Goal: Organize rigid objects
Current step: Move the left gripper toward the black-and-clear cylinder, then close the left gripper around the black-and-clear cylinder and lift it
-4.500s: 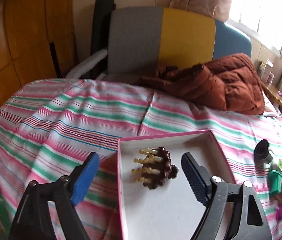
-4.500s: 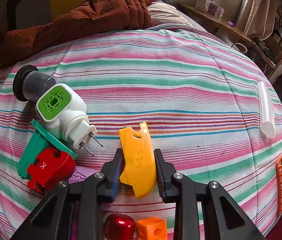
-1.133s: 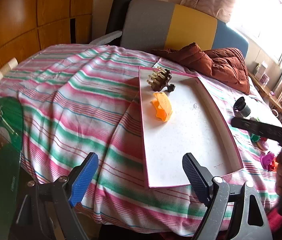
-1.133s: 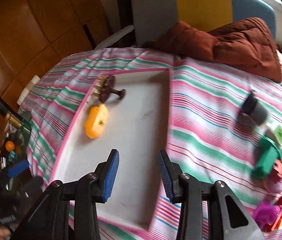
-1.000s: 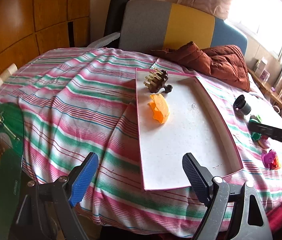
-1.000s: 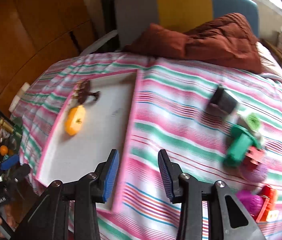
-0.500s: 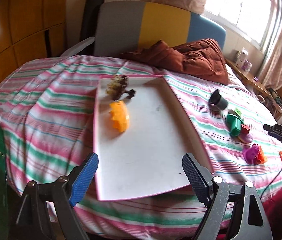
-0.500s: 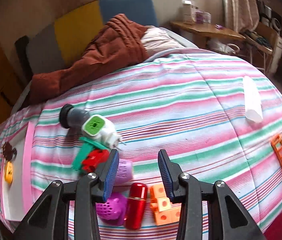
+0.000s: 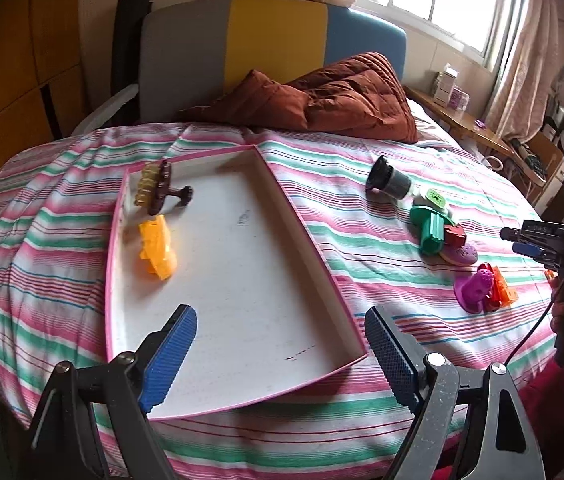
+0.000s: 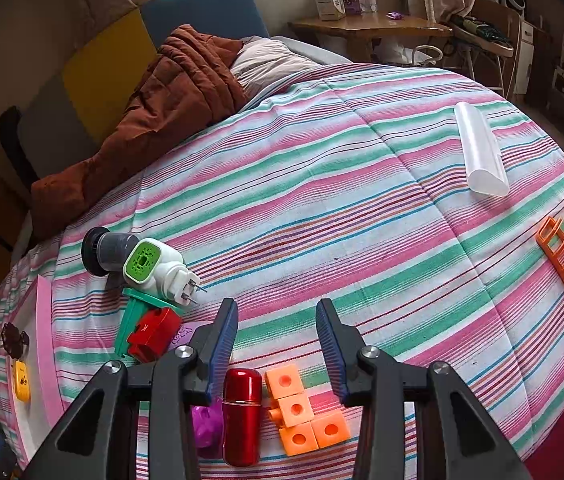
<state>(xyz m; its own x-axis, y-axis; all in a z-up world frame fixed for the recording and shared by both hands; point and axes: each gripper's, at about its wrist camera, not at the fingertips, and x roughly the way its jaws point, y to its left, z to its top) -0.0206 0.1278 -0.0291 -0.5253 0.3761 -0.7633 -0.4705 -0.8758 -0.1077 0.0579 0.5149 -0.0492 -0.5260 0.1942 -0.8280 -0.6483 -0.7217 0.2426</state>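
Hovering with jaws parted and empty, the right gripper (image 10: 277,322) frames the red cylinder (image 10: 242,416), lying near the bed's (image 10: 321,184) front edge, long axis parallel to the fingers; the left gripper (image 9: 280,340), open, stays over the tray (image 9: 309,236).

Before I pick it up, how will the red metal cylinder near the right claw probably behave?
The red cylinder looks glossy and smooth, so it may slip between the pads. It lies on its side and is round, so a push could roll it toward the orange blocks. It seems rigid.
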